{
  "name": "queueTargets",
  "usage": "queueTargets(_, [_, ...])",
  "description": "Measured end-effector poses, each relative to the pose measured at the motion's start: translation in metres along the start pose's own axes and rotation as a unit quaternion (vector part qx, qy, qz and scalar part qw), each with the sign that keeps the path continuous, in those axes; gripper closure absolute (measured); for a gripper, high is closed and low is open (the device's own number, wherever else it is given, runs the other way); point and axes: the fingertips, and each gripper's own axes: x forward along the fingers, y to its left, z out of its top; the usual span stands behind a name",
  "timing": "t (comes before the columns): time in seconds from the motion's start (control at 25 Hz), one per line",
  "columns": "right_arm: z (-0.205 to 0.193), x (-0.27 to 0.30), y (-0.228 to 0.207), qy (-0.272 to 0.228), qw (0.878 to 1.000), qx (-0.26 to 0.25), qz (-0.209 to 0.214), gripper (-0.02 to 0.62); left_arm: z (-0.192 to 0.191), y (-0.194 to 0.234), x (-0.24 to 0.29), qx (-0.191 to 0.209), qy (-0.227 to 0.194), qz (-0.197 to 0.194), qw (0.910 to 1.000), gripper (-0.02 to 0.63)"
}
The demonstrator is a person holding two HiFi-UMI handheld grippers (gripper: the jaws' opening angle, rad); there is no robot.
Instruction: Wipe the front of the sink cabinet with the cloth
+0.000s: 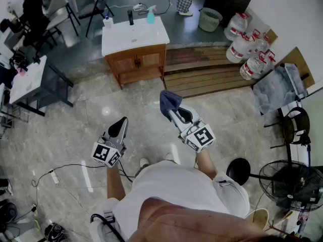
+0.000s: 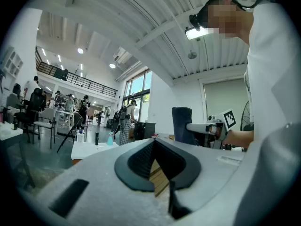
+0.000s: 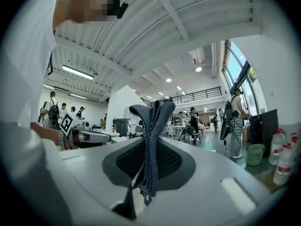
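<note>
The sink cabinet point(image 1: 136, 60) is wooden with a white top and stands well ahead of me on the marble floor; its front doors face me. In the left gripper view the cabinet's white top point(image 2: 89, 149) shows far off. My right gripper point(image 1: 175, 114) is held at waist height, shut on a dark blue cloth point(image 1: 169, 103) that sticks up from its jaws. The right gripper view shows the cloth point(image 3: 153, 131) pinched upright between the pads. My left gripper point(image 1: 120, 127) hangs to the left with its jaws shut and nothing in them. Both grippers are far from the cabinet.
A teal spray bottle point(image 1: 150, 15), a black faucet point(image 1: 130, 17) and a white bottle point(image 1: 107, 21) stand on the cabinet top. A wooden platform point(image 1: 207, 72) lies to its right, with water jugs point(image 1: 247, 52) beyond. A fan point(image 1: 290, 183) stands at the right; cables point(image 1: 55, 175) trail at the left.
</note>
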Motion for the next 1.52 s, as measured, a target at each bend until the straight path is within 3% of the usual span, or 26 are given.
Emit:
queueTargets(1.2, [-0.010,0.003,0.000,0.001,1.000,-0.009,0.002,0.540,-0.009,0.002,-0.002,-0.008,0.006,0.016,0.9998,0.606])
queueTargets(1.52, [-0.015,-0.006,-0.026,0.005,1.000,0.003,0.006,0.538,-0.015,-0.005,0.020,-0.016,0.012,0.029,0.9994,0.606])
